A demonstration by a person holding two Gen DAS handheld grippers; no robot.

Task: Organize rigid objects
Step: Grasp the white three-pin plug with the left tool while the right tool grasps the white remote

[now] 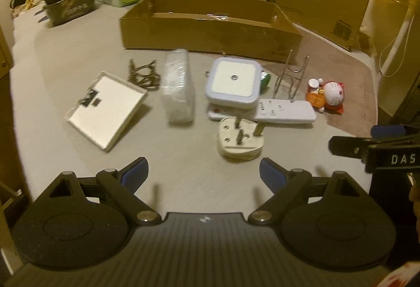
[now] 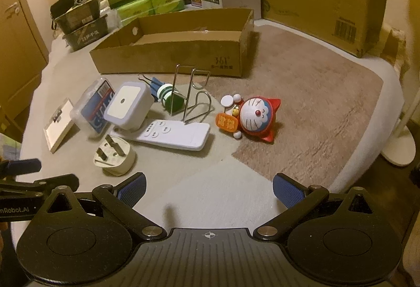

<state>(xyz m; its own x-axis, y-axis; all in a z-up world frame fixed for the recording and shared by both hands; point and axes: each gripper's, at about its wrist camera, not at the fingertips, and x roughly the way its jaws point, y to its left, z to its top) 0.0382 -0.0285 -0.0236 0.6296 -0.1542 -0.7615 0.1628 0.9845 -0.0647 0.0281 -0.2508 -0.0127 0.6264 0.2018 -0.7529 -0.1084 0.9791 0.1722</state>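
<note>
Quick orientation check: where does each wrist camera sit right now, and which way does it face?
Left wrist: behind the open left gripper, looking down at the plug adapter; the right gripper shows at right.
Right wrist: behind the open right gripper, facing the cat figurine; the left gripper's tip is at left.
Shared: cardboard tray, remote.

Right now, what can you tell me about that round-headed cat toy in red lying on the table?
The cat figurine looks like glossy hard plastic: a white face with a red nose, whiskers and blue around the head, set in a red pointed-eared costume. It lies tipped over on its back rather than standing, on the brown mat, to the right of the white remote. Its white paws stick out, and an orange plaque with characters sits against its front. Nothing grips it; no claw is near.
</note>
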